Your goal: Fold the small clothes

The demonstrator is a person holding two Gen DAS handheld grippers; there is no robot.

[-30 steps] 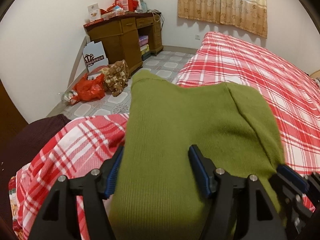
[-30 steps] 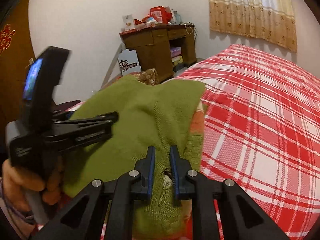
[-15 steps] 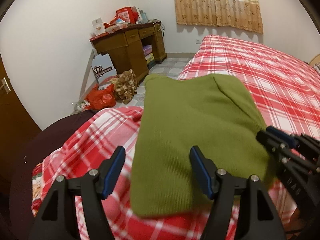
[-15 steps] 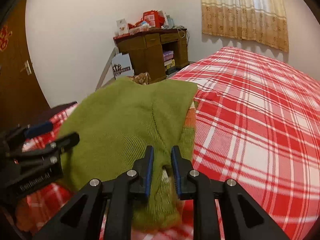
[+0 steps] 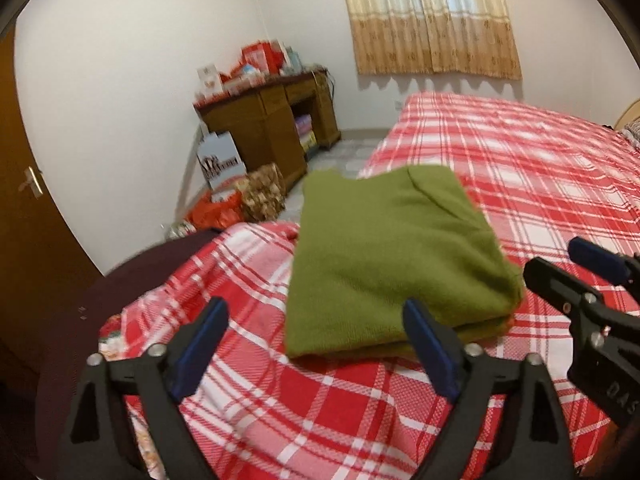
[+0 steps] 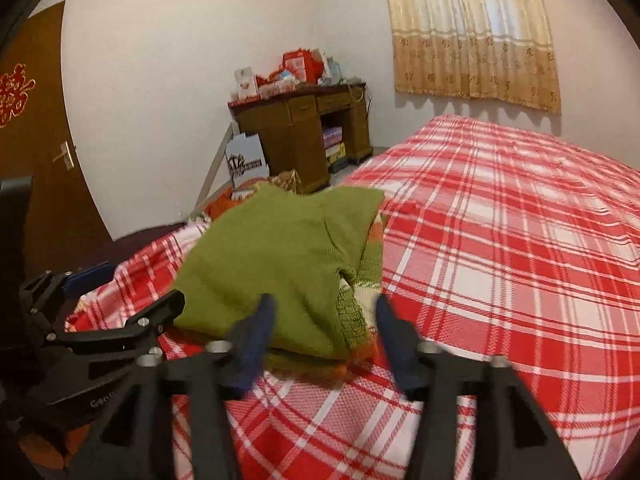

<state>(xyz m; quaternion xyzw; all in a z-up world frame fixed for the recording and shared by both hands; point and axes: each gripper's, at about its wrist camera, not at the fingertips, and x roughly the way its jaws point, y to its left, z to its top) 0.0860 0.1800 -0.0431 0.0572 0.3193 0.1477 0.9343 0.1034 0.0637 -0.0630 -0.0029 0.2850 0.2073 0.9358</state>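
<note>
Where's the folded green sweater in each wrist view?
Left wrist: folded green sweater sits center frame on the plaid bedspread, just beyond the right blue pad.
Right wrist: sweater lies left of center, past the left pad.
Shared landmark: wooden desk against the far wall, behind the sweater in both.

hidden: underside layers of the folded green sweater [image 5: 392, 256], only edge slivers show ahead of the right gripper [image 6: 324, 336] | blurred: right gripper's fingers [image 6: 256, 336] (motion smear) | cut off: left gripper [image 5: 316, 344] body at bottom edge | unreadable: boxes on the far desk [image 6: 304, 128]
</note>
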